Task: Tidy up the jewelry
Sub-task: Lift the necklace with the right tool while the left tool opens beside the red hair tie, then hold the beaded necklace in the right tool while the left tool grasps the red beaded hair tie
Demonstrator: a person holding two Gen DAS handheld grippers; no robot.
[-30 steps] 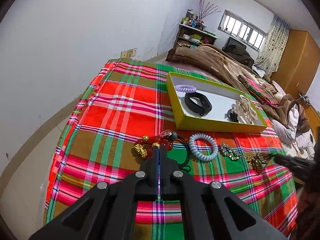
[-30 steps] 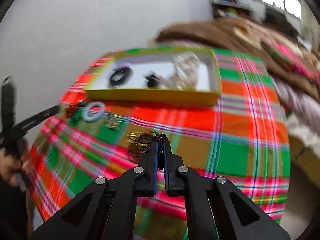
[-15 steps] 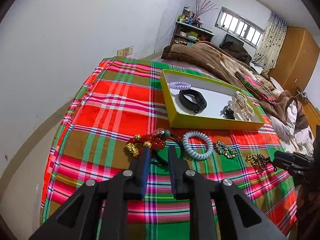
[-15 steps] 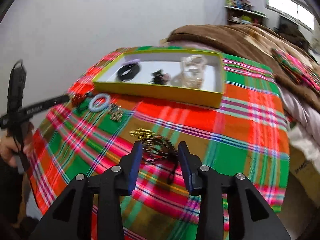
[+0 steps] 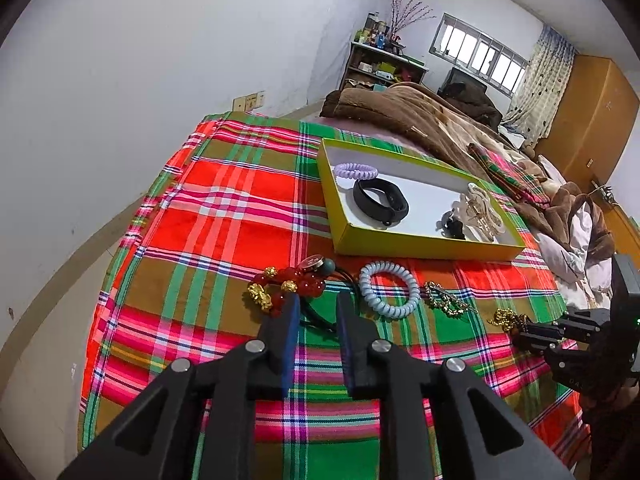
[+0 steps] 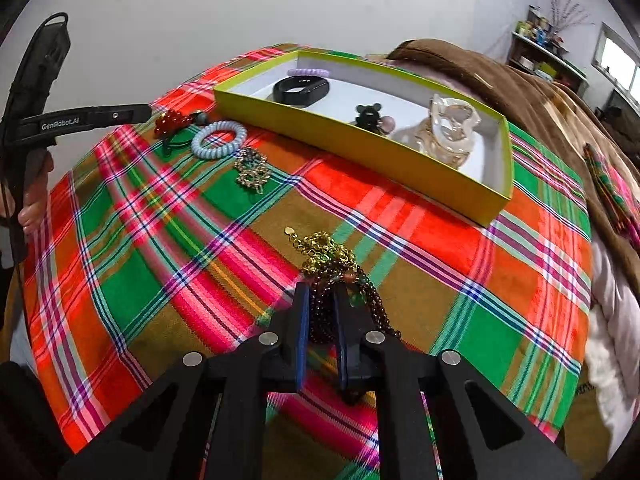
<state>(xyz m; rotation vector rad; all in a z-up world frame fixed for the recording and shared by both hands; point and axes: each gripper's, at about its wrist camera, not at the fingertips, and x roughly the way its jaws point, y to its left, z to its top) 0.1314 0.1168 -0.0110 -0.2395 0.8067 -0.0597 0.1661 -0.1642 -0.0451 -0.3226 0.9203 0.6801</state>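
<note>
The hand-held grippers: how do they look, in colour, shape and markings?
Both are matte black plastic. The left hand-held gripper and the right hand-held gripper each have two flat fingers lined with blue pads, on angular linkages with round silver pins. Seen from the right wrist, the left one carries white "GenRobot.AI" lettering and a black cable.

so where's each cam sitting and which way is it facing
Left wrist: on the left gripper, looking down along its open fingers at the red bracelet and yellow box; the right gripper shows at right.
Right wrist: on the right gripper, whose jaws are closing around the dark bead chain; the left gripper and a hand show at left.
Shared: box, blue coil tie, plaid cloth.
</note>
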